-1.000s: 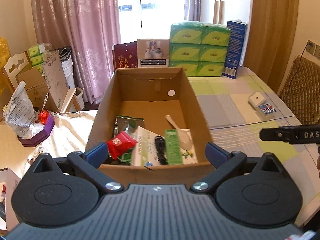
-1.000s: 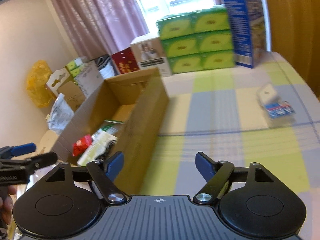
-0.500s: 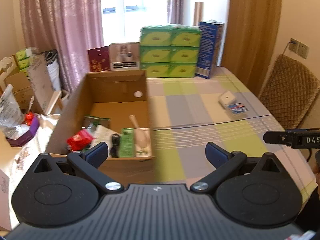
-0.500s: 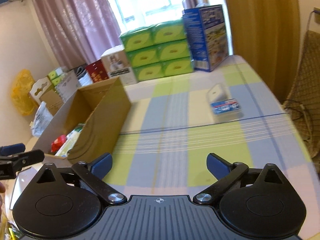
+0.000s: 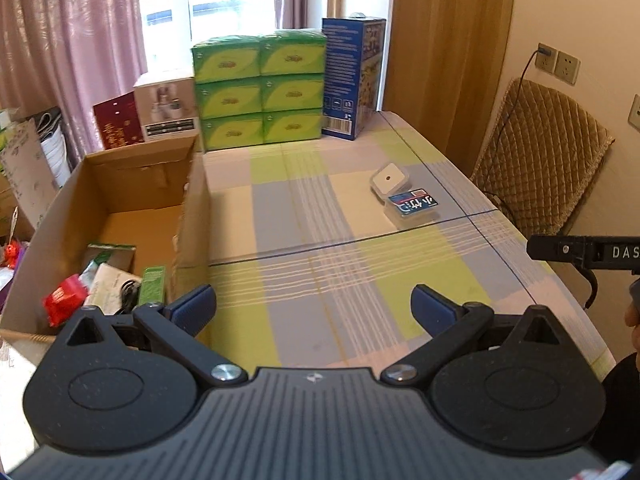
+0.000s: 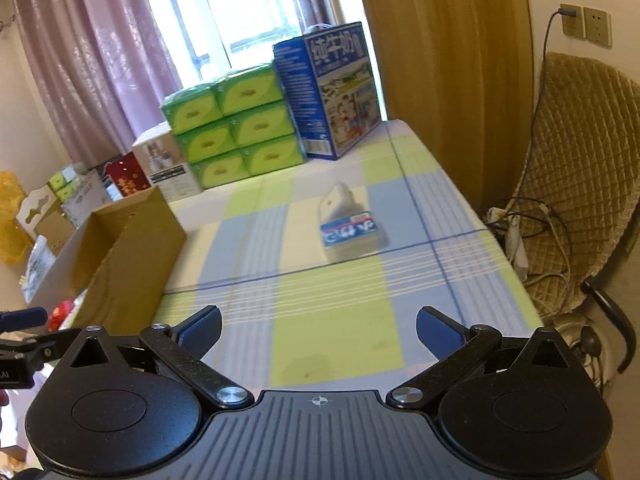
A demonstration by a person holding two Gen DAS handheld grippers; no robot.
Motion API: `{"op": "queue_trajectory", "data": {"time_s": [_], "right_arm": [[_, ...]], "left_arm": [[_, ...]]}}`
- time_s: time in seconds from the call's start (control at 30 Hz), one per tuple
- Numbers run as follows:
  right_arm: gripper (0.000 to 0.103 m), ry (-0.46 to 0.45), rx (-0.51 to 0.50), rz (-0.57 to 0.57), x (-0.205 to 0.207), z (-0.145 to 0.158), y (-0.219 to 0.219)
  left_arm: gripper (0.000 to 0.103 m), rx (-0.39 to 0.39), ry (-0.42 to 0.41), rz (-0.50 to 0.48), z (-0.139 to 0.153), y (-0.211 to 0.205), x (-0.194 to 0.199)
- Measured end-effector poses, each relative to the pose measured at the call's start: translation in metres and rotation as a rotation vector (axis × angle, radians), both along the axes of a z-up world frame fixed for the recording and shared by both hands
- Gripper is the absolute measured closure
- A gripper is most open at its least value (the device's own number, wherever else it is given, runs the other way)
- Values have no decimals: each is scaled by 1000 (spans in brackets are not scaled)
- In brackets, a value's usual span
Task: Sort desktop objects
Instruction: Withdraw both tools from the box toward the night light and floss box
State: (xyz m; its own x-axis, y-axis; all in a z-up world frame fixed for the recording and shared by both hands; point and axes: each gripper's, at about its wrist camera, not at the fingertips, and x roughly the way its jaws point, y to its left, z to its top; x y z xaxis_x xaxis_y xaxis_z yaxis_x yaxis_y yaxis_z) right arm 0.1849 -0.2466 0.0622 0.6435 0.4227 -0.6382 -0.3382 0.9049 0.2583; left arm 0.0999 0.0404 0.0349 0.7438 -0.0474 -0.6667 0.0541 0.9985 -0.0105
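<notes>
Both grippers hover level over the near end of the checked tablecloth point(image 5: 320, 216), pointing forward along the table. The left gripper point(image 5: 314, 306) has its jaws spread wide with nothing between them, and the right gripper point(image 6: 319, 326) is spread just as wide and holds nothing. Ahead of them, well apart from either, a blue card pack point(image 6: 352, 229) lies flat on the cloth, touching a small white box point(image 5: 390, 178) just behind it. To the left stands an open cardboard box point(image 5: 192, 200) with a red packet point(image 5: 64, 294), a green carton point(image 5: 154, 286) and papers inside. Green tissue packs point(image 5: 260, 88) are stacked at the far edge.
</notes>
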Motion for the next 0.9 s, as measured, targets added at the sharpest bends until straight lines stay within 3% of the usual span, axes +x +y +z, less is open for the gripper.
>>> {"op": "queue_trajectory", "data": {"time_s": [0.33,0.9], "right_arm": [[2,-20,-65,51,66,-29,6],[2,-45,-156,163,186,-123,57]], "left_arm": [[1,-28,26,-4,-25,-18,73],[1,-57,100,44,-103,-17,188]]}}
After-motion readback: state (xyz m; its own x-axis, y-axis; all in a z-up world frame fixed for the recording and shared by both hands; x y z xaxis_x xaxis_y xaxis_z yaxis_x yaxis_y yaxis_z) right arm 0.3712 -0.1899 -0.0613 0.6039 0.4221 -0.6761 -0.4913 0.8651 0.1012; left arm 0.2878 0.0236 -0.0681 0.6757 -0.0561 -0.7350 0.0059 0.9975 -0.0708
